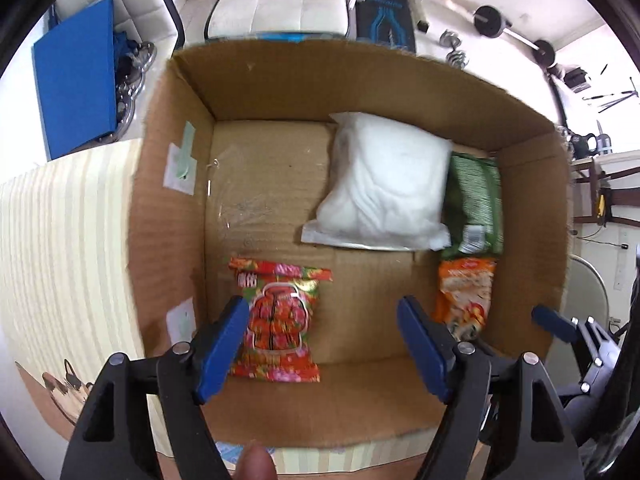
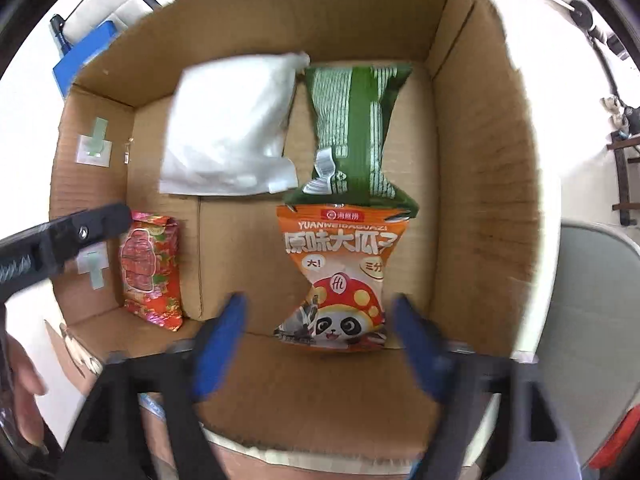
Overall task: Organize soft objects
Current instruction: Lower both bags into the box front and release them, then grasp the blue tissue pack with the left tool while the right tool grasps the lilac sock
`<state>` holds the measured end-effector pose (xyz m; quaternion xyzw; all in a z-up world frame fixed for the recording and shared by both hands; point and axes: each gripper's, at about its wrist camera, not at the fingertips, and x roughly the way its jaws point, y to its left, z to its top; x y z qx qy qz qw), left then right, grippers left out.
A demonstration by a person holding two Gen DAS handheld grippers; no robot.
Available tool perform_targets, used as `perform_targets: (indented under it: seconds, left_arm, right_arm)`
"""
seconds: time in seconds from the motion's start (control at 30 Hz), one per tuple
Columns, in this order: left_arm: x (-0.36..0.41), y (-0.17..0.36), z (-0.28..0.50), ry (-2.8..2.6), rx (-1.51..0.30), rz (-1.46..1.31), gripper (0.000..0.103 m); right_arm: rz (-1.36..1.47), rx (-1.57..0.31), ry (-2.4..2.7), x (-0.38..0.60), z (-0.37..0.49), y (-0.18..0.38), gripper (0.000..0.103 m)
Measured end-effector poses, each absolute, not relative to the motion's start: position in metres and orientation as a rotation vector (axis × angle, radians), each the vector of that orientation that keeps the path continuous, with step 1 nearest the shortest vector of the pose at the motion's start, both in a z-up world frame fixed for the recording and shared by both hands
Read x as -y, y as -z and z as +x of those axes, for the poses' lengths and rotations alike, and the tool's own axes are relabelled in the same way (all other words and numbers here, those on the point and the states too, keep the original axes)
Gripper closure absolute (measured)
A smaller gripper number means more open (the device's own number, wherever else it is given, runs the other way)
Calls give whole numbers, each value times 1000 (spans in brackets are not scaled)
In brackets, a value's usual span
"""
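An open cardboard box [image 1: 280, 80] [image 2: 480, 160] holds soft packets. A white bag [image 1: 384, 184] [image 2: 232, 128] lies at the back, with a green packet [image 1: 476, 200] [image 2: 352, 128] beside it. My left gripper [image 1: 324, 344] points down into the box and is open. A red flowered packet [image 1: 280, 320] [image 2: 150, 268] lies flat by its left finger, not pinched. My right gripper [image 2: 320, 344] is open wide over the lower end of an orange panda packet [image 2: 336, 264] [image 1: 464, 292], which rests on the box floor. The pads do not press it.
The box stands on a striped cloth [image 1: 60, 240]. A blue mat [image 1: 76, 76], a white seat [image 1: 276, 4] and barbell weights [image 1: 488, 20] lie beyond it. A grey chair [image 2: 592, 300] is at the right. A person's hand [image 2: 20, 368] shows at the left edge.
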<state>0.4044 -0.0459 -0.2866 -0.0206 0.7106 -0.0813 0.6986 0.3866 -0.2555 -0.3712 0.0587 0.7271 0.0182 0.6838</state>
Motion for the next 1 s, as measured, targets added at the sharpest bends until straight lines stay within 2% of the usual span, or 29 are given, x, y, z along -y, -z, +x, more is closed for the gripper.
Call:
perform_targets:
  seconds: [0.07,0.1,0.4,0.63,0.8,1.0]
  left_arm:
    - [45,270,392,176,-1540,-34,7]
    - [44,261,384,176,-1516,-25,4]
    - [35,204,343,158,-1370,13,1]
    - [23,180,288,135,-1270,91,1]
    - [10,209,225,38,-1246,229,1]
    - [-4,302,184,23,-1446,274,1]
  right_arm:
    - [115,-1596,-53,252,386,356,0]
    - [115,-1590,-54,253,384,350,0]
    - [128,-1449,-48,256,347,296,0]
    - [196,-1392,-121,262,306,256,0]
    - [106,-1446,-155,282,253,265,0]
    - [-69,-1601,-66,302,204,332,0]
